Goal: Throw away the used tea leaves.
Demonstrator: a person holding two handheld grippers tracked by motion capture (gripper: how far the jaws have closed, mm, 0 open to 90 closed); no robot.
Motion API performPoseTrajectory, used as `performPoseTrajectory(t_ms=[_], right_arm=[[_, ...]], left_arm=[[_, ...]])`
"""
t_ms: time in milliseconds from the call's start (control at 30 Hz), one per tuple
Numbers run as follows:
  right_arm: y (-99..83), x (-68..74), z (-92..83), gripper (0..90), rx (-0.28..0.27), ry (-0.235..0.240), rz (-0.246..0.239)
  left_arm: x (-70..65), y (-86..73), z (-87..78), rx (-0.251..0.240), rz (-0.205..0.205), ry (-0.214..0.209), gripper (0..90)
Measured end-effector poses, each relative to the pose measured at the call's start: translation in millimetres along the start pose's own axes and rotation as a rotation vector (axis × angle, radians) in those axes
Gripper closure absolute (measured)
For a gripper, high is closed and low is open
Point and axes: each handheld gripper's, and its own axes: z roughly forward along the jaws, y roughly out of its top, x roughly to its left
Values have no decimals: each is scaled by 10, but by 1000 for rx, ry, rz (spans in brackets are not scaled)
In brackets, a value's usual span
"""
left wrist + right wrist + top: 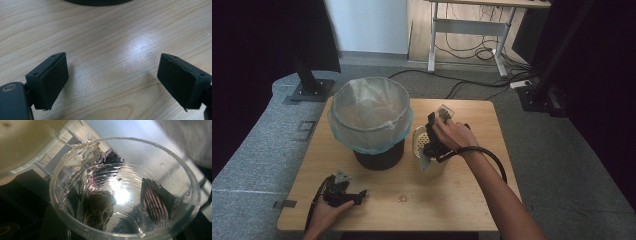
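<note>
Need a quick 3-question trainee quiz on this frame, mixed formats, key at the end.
1. True or false: the left gripper stands open over bare wooden table.
2. The right gripper holds what? A) clear plastic cup B) metal spoon C) blue sponge
3. Fill in: the black bin lined with a pale translucent bag stands to the ___ of the cream perforated container in the high view.

Key: 1 true; 2 A; 3 left.

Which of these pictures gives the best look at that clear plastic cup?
The right gripper view: the clear cup is close up, wet inside, with a dark clump at its bottom. The high view shows it small, held by the right gripper above the table.
</note>
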Motion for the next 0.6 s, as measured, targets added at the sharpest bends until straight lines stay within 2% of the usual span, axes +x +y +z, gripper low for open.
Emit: performPoseTrajectory(t_ms=[33,67,100,133,167,200,267,300,367,400,467,500,533,567,600], right_arm=[[-11,-64,2,409,9,-27,40],[-11,-64,2,409,9,-27,40],[-13,-62,12,409,11,-24,67],[11,-35,17,409,9,-17,26],[37,-8,3,409,4,-22,-47],[51,0,-12,409,4,-29,-88],[52,-32,-4,409,23,-49,-39],[75,-26,-11,409,15,-38,-37],[107,9,-32,409,2,-50,-91],[91,-7,-30,409,14,-49,-89],[49,-35,-6,409,29,-42,-45],[51,-17,-9,409,35,-39,-65],[58,7,-26,409,29,-33,-127],[42,3,-27,410,28,-30,-126],[-10,-24,0,411,48,-27,-62]], left_arm=[[1,-2,-1,0,4,0,97],[2,-2,0,0,4,1,97],[2,1,2,-1,2,1,97],[3,3,3,0,1,1,96],[3,3,3,0,1,1,96],[2,2,3,0,2,1,96],[3,2,4,0,7,2,95],[2,3,5,1,6,2,94],[2,4,4,2,5,1,93],[2,4,3,2,5,1,93],[0,4,6,1,6,4,93],[-1,7,8,2,5,3,91],[-2,8,8,3,5,3,89],[-1,8,7,3,5,2,89],[-1,7,7,3,6,2,89]])
